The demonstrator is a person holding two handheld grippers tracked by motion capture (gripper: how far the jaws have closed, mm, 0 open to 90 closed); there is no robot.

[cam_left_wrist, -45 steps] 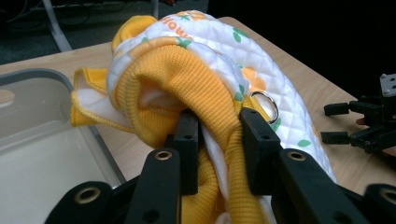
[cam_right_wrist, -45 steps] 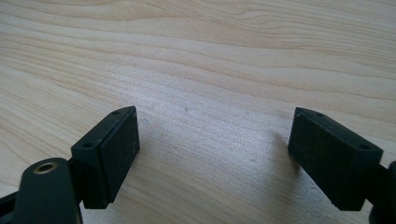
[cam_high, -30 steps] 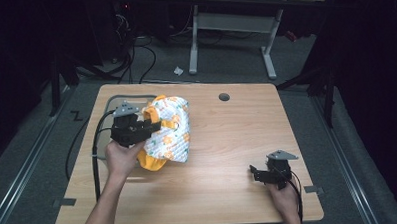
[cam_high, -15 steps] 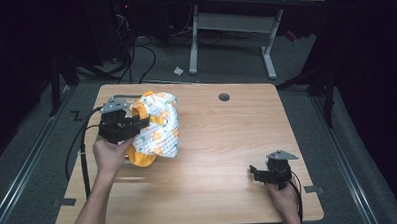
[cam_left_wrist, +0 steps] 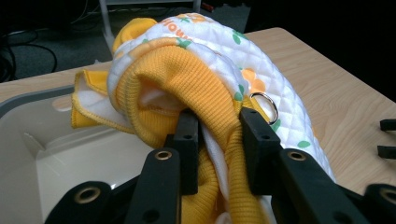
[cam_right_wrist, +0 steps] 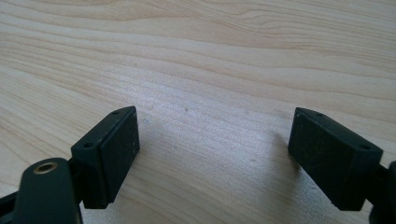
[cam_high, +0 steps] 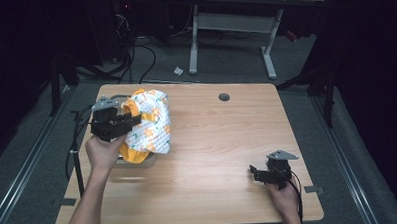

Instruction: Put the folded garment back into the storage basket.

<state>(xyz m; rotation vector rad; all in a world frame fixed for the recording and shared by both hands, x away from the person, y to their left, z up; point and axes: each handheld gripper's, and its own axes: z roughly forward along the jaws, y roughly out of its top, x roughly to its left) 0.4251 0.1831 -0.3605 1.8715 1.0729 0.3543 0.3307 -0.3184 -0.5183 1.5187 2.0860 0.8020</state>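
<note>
Quilted white cloth with orange trim, a small garment (cam_left_wrist: 205, 60), is bunched between the jaws of the left tongs (cam_left_wrist: 219, 140), which pinch its ribbed orange edge. Below those tongs sits a pale grey bin (cam_left_wrist: 42, 140), the garment hanging over its rim. Well apart, the right tongs (cam_right_wrist: 212, 154) rest spread over the bare wooden table (cam_high: 217, 141).

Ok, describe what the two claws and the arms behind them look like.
Both the left claw and right claw are matt black, with blocky rectangular jaws on bolted arms showing brass-ringed holes. Each carries a grey three-cornered plate on top and trails a black cable. The forearms are bare, without sleeves.
</note>
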